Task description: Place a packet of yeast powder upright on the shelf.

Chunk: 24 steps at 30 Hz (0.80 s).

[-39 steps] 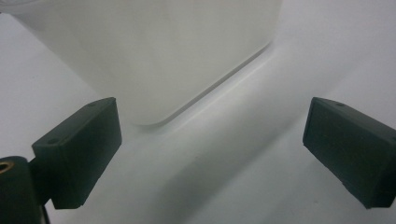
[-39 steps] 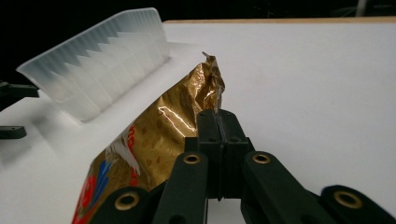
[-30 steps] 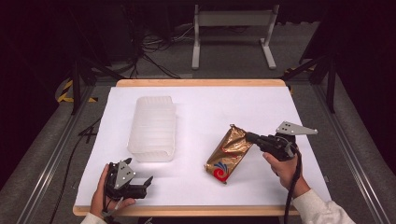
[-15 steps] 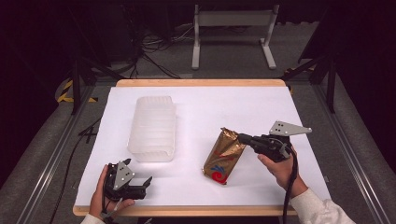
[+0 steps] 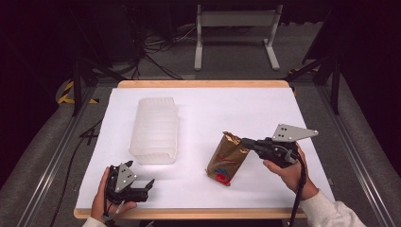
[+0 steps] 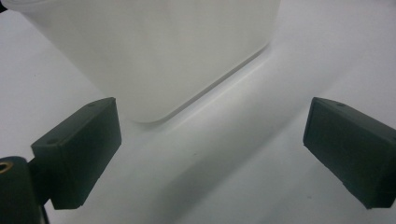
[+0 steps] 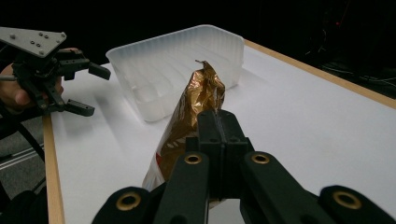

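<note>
One gold bag [image 5: 227, 158] now upright, pinched by right gripper [image 5: 246, 143]; one tub [image 5: 155, 129]; left gripper [image 5: 147, 186] agape.

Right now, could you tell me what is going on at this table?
A person is working with two handheld grippers. The right gripper is clamped on the top edge of a gold snack bag, tilting it up with its bottom on the white table. The left gripper rests open near the front edge, just in front of a clear plastic tub.
</note>
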{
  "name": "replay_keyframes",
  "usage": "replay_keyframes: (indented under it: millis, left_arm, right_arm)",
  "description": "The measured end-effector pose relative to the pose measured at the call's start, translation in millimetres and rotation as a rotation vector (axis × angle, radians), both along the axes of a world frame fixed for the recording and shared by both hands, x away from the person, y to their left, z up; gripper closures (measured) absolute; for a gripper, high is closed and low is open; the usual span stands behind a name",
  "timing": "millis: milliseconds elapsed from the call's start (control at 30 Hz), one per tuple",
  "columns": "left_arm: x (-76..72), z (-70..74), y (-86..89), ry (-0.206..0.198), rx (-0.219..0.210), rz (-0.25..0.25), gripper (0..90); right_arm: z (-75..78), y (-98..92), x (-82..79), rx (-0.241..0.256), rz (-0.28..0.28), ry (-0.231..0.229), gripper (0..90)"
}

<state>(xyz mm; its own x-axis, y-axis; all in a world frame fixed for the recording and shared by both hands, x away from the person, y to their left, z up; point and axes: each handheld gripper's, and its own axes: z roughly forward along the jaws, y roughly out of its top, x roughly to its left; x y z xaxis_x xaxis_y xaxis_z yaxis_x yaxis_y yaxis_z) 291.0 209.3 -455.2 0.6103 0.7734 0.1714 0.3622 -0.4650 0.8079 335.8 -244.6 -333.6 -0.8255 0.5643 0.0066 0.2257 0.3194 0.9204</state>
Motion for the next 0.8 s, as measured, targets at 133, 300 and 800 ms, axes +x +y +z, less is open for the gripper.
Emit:
replay_keyframes:
  millis: [133, 300, 800]
  left_arm:
    - [0.0, 0.0, 0.3, 0.001, 0.002, -0.005, 5.0]
    - [0.3, -0.2, 0.0, 0.001, 0.009, -0.007, 5.0]
    - [-1.0, 0.3, 1.2, -0.001, -0.004, -0.005, 5.1]
  right_arm:
    - [6.6, 2.7, 0.0, -0.021, 0.008, -0.010, 90.0]
    - [13.9, 6.6, 3.2, -0.035, 0.009, -0.024, 90.0]
    - [28.3, 18.1, 31.0, -0.035, 0.034, -0.034, 90.0]
